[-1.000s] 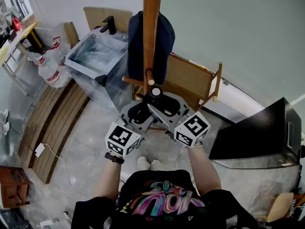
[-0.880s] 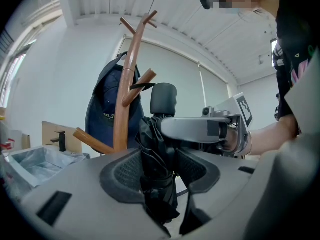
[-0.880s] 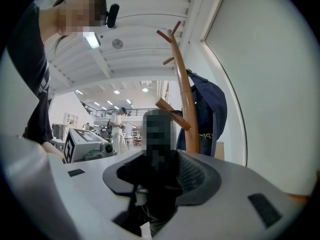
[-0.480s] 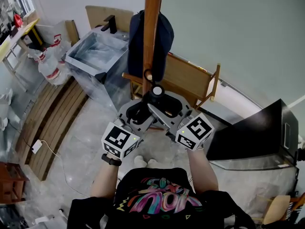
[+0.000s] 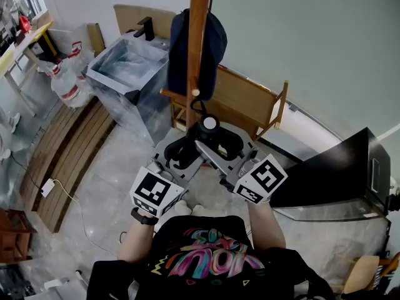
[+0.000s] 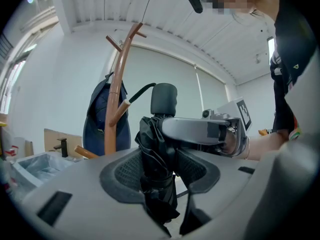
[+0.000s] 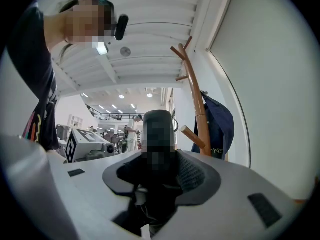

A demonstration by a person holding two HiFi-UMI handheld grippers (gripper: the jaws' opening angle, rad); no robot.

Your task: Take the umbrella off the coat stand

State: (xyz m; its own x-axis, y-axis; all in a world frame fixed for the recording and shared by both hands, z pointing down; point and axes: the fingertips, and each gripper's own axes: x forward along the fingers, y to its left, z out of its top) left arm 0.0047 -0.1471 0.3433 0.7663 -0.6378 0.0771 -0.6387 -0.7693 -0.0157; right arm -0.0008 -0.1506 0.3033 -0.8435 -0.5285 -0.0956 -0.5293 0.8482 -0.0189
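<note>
Both grippers have drawn back from the coat stand (image 5: 199, 36) toward the person over the last second, carrying the umbrella (image 6: 157, 149) with them. In the head view the gap between its handle (image 5: 209, 124) and the short peg (image 5: 195, 93) is now wider than it was. The thin black strap (image 6: 142, 90) now arcs from the handle top to the tip of that peg. I judge the loop is about to slip free, though whether it still hooks the peg I cannot tell. Until it clears, the task is not finished.

The left gripper (image 6: 160, 169) has its jaws pinching the folded cloth low down. The right gripper (image 7: 159, 184) has its jaws clamped on the same bundle, higher up and from the other side.

The umbrella hangs upright in the air above the floor, between the person and the stand's pole. It is a compact black one, its cloth bunched in crumpled folds, topped by a stubby dark cylindrical handle. A dark blue garment (image 5: 215, 49) stays hanging on the stand behind.
</note>
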